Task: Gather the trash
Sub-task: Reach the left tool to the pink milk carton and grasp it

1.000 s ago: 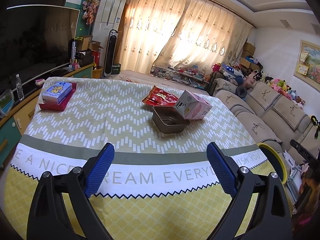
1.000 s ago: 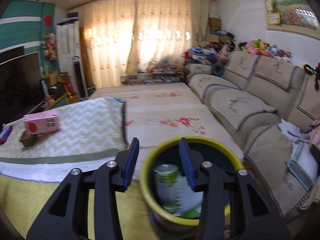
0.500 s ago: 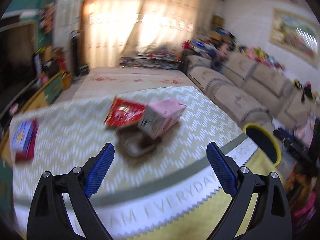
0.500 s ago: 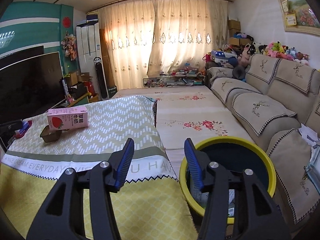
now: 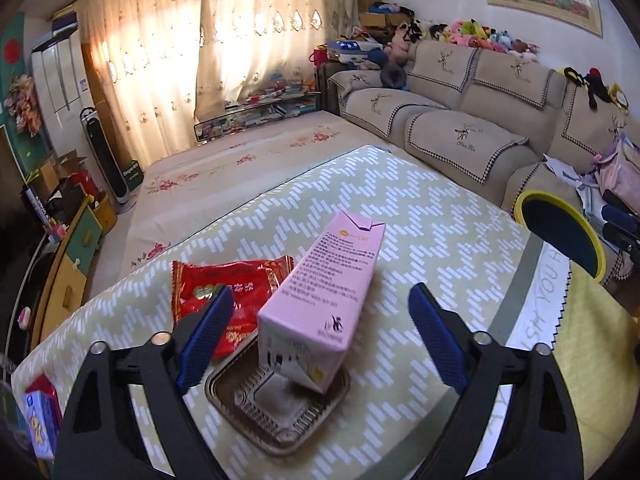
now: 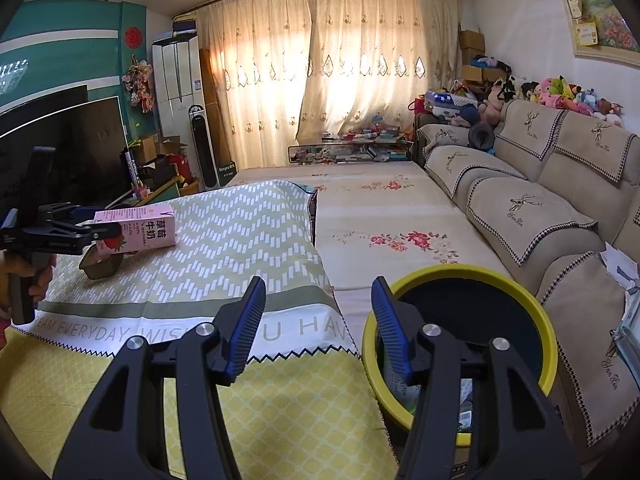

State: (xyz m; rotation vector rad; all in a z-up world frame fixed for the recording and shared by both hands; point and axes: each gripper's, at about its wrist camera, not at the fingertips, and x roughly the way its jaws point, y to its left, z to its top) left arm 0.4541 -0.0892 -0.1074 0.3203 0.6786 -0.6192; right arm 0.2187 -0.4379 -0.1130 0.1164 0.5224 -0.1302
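Note:
A pink milk carton [image 5: 324,292] lies tilted, its near end resting on the rim of a brown plastic tray [image 5: 276,404] on the table. A red snack wrapper [image 5: 228,288] lies behind the tray to the left. My left gripper [image 5: 320,332] is open, its fingers on either side of the carton's near end, not touching it. The carton [image 6: 138,230] and tray [image 6: 100,266] show far left in the right wrist view, with the left gripper [image 6: 52,228] beside them. My right gripper [image 6: 318,328] is open and empty, above the table's edge beside the yellow-rimmed trash bin [image 6: 472,336].
The bin [image 5: 560,236] stands off the table's right corner, with trash inside. A blue box [image 5: 40,420] on a red tray sits at the table's left edge. A beige sofa [image 6: 540,208] runs along the right. The patterned tablecloth [image 5: 440,220] covers the table.
My left gripper moved forward and swung right, closing in on the carton and tray. My right gripper pulled back and up from over the bin and swung left.

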